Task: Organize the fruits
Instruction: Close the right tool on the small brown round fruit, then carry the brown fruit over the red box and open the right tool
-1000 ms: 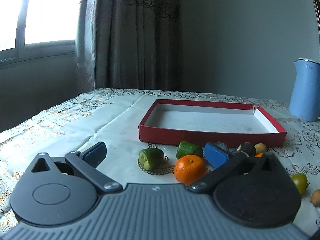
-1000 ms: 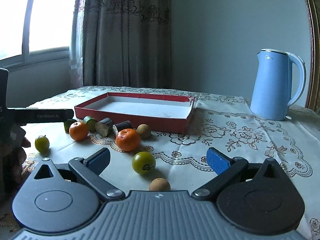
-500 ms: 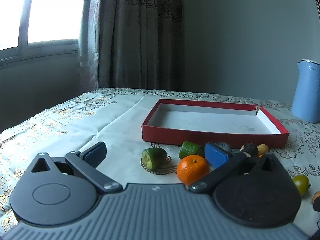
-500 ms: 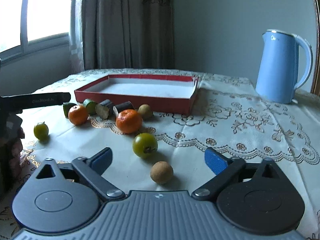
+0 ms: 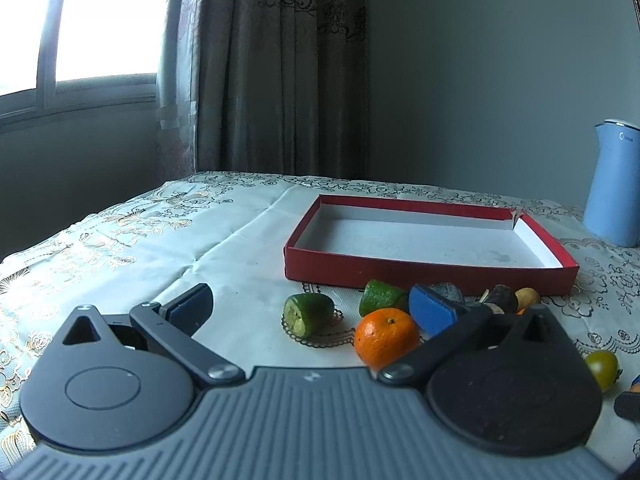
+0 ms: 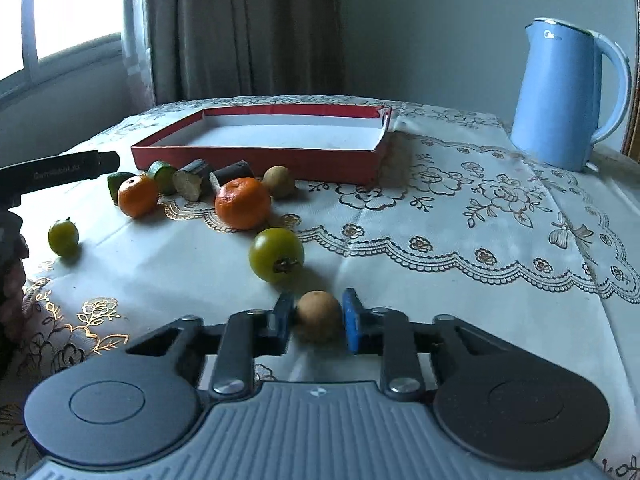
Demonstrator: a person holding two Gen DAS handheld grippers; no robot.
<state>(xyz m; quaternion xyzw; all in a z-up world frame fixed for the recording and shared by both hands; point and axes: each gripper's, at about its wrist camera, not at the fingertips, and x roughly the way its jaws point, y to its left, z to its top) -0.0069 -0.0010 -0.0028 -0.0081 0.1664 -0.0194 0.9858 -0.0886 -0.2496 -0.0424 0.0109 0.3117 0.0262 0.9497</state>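
Observation:
My right gripper (image 6: 318,314) is shut on a small brown longan (image 6: 319,316) that rests low on the tablecloth. Just beyond it lies a green round fruit (image 6: 276,255), then an orange (image 6: 242,208), a second longan (image 6: 279,181) and two dark cut pieces (image 6: 192,180). An empty red tray (image 6: 256,158) stands behind them. My left gripper (image 5: 312,306) is open and empty, above the cloth; an orange (image 5: 386,338) and a green cut piece (image 5: 308,314) lie between its fingers, and the tray (image 5: 424,276) is beyond.
A blue kettle (image 6: 564,96) stands at the back right, also in the left wrist view (image 5: 616,184). Another orange (image 6: 137,196) and a small green fruit (image 6: 63,237) lie left. The left gripper's body (image 6: 60,170) reaches in from the left. Curtain and window are behind.
My right gripper dropped down and forward and closed its fingers on the brown longan. My left gripper drifted slightly and stayed open.

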